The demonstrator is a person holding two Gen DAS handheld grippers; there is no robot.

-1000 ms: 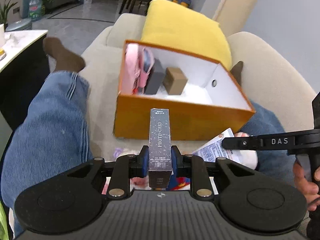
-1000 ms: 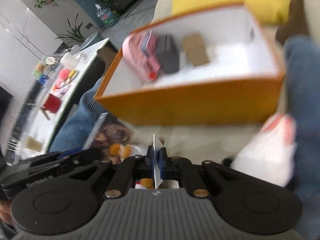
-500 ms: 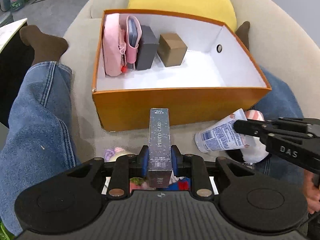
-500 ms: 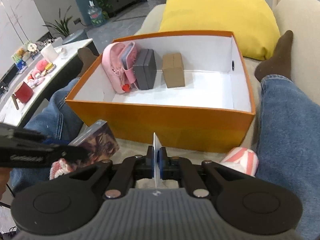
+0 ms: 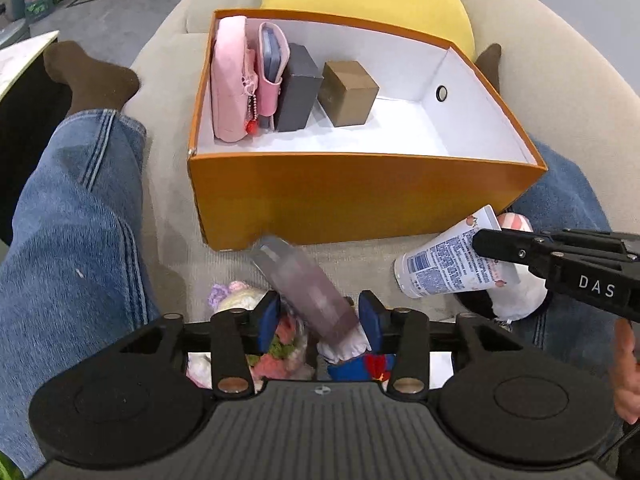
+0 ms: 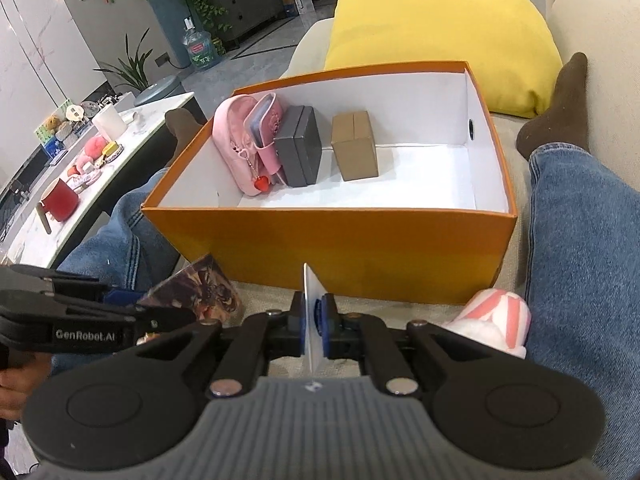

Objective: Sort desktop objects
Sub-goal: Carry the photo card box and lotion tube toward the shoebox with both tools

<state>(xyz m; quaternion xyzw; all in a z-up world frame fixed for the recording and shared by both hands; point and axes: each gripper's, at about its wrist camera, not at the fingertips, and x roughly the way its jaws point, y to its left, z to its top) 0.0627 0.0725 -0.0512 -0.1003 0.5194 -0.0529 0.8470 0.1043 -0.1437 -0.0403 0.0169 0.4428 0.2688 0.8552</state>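
I am sitting on a beige sofa (image 5: 168, 64) with an orange box (image 5: 360, 196) standing between my jeans-clad legs (image 5: 72, 216). My left hand-held gripper (image 5: 319, 316) is opening its jaws, and the long photo card box (image 5: 304, 284) is lying tilted and blurred between the blue pads (image 5: 269, 314), its far end pointing toward the orange box's near left corner; the pads are standing off its sides. Below it, soft toys (image 5: 276, 344) are lying on the seat.

My right hand-held gripper (image 6: 314, 322) is pinching a thin white card (image 6: 311, 312) edge-on, its jaws pressed together on it, just before the orange box's front wall. Seen from the left wrist, a printed white tube (image 5: 444, 260) is lying just beside this gripper's fingers, near the box's front right corner.

Inside the orange box, a pink pouch (image 6: 236, 142) is leaning at the left wall, a smaller pink case (image 6: 268, 136) against it, then a dark grey box (image 6: 300, 148), and a brown cardboard box (image 6: 355, 146) standing a little apart. A yellow cushion (image 6: 440, 32) is lying behind the box, and a worktop (image 6: 132, 128) with a red mug (image 6: 60, 200) is standing off to the left.
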